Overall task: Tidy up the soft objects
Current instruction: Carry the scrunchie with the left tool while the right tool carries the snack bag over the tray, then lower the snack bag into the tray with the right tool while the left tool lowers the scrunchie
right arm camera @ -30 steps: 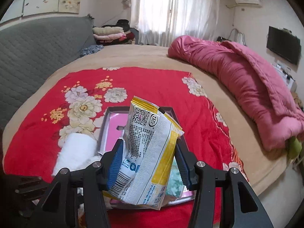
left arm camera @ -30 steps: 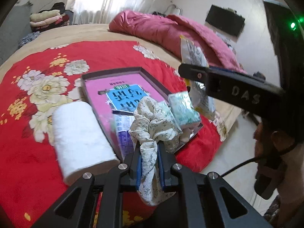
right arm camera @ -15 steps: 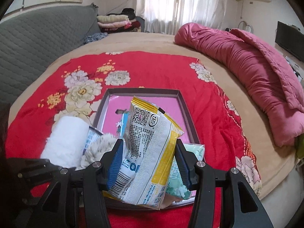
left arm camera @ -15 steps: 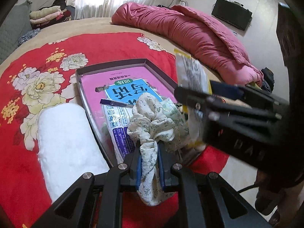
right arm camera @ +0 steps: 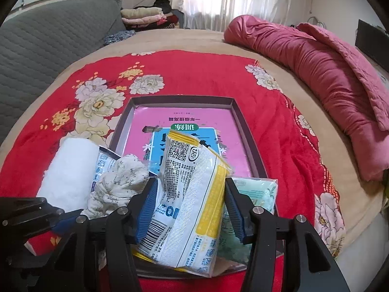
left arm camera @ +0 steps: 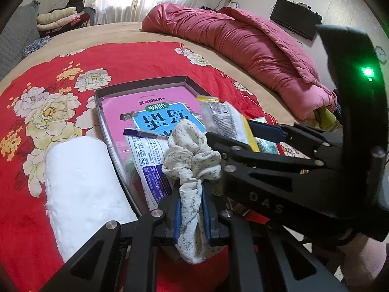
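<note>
My left gripper is shut on a cream floral scrunchie and holds it over the near end of a dark shallow box. My right gripper is shut on a white and yellow packet, low over the same box; it shows at the right of the left wrist view. In the box lie a pink book, a blue and white pack and a green tissue pack. A white roll lies on the red floral blanket left of the box.
A rolled pink quilt lies along the bed's right side. Folded clothes are stacked at the far end by the curtains. A grey padded headboard stands at the left. The bed's edge drops off at the right.
Both grippers have moved lower and closer over the box, still holding their items. The right gripper with the packet has come in close beside the scrunchie.
</note>
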`<state>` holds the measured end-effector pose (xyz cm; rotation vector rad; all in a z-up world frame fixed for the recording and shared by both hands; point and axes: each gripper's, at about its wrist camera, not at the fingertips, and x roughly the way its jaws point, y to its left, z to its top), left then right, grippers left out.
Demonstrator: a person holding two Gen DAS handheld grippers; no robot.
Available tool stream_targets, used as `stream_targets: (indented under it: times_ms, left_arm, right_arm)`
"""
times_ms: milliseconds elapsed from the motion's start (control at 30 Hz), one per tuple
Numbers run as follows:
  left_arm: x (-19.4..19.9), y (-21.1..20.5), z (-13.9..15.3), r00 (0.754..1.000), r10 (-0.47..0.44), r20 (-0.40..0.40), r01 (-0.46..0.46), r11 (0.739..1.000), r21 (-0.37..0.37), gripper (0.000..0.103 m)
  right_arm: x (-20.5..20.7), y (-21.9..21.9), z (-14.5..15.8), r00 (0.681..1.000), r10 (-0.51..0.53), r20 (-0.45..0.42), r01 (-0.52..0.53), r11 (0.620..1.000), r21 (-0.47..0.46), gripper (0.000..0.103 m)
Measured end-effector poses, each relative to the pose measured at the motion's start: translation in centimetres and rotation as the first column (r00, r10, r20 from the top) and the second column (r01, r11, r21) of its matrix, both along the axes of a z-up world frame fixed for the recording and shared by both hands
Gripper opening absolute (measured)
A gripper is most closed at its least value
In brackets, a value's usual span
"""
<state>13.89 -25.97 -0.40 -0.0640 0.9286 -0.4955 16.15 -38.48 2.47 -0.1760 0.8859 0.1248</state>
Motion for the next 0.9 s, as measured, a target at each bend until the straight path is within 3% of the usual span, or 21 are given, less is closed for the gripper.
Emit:
stream_targets:
  times_ms: [333,500,667,900]
  left_arm:
    - [0.0,0.1,0.1,1.0,0.0,-0.002,0.0,1.0,-0.001,0.015]
    - [0.1,0.1,0.1,1.0,-0.001,0.001,0.001,1.0,-0.002,0.015]
    - [0.2,-0.2,0.0,1.0,-0.007,0.009,0.007,1.0,0.004,0.015]
    - [0.7,-0.2,0.2,1.0,-0.006,-0.004,0.006,1.0,-0.015,0.034]
  right_arm:
    - [0.2,-0.5,-0.8,1.0,-0.02,0.009,0.019,0.998,0.066,0.059]
    - [-0.1,-0.8,0.0,0.999,-0.024,0.039,0.02,0.995,0.097,0.069]
    - [-0.8,-1.3,1.3,0.996,-0.039,0.086,0.027,0.99,0.139,0.072]
    - [-1.8,-3.5,3.6,0.984,-0.108,0.143,0.077,0.975,0.21,0.073]
